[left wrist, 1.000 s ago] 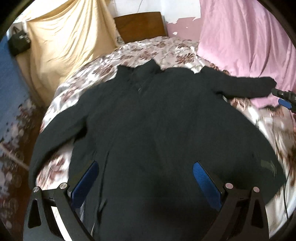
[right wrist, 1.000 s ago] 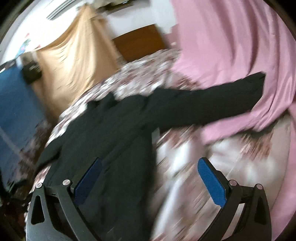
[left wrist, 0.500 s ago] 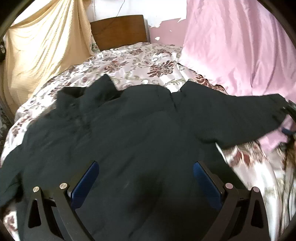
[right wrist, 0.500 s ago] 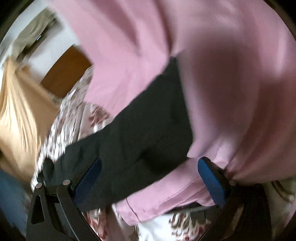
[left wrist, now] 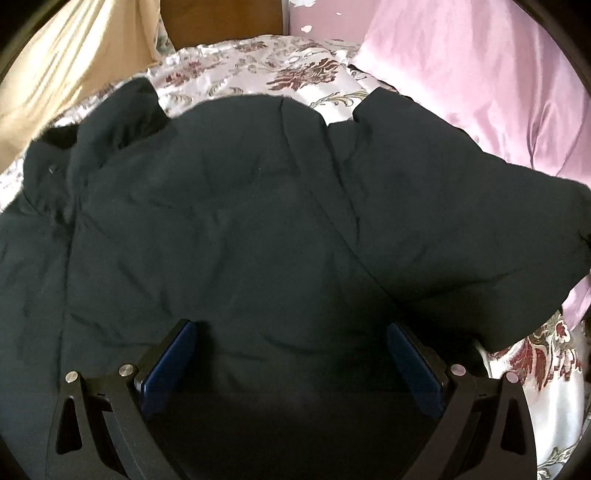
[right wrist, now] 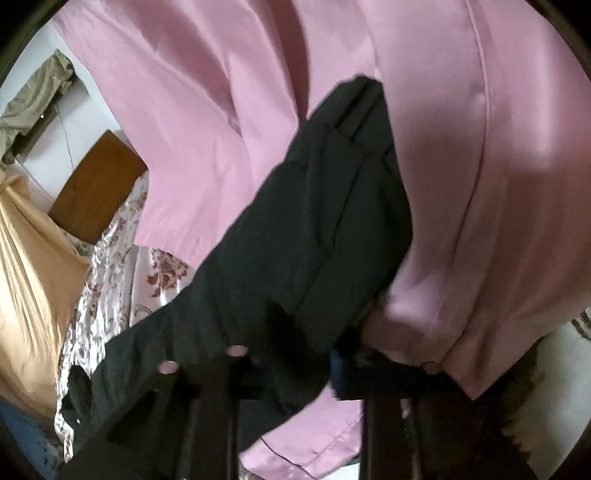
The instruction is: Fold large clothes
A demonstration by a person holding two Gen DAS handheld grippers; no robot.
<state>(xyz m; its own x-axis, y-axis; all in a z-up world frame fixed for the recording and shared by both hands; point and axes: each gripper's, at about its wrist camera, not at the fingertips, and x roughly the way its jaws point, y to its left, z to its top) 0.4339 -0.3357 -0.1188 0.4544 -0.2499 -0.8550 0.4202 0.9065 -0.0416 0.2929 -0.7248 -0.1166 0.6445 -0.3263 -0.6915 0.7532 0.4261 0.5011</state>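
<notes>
A large dark jacket (left wrist: pixel 229 229) lies spread flat on the floral bedspread (left wrist: pixel 295 70), collar toward the upper left. My left gripper (left wrist: pixel 291 358) is open and hovers low over the jacket's body, holding nothing. The jacket's right sleeve (left wrist: pixel 461 229) reaches toward the pink cloth. In the right wrist view my right gripper (right wrist: pixel 306 365) has closed on that sleeve (right wrist: pixel 317 236) near its cuff end, with fabric bunched between the fingers. The cuff lies against the pink cloth (right wrist: pixel 480 184).
A pink satin cloth (left wrist: pixel 480 81) hangs along the right side of the bed. A yellow cloth (left wrist: pixel 66 66) hangs at the left. A wooden headboard (left wrist: pixel 221 18) stands at the far end, also shown in the right wrist view (right wrist: pixel 96 184).
My left gripper moved forward and lower over the jacket. My right gripper swung right to the sleeve end, went from wide open to shut on the sleeve.
</notes>
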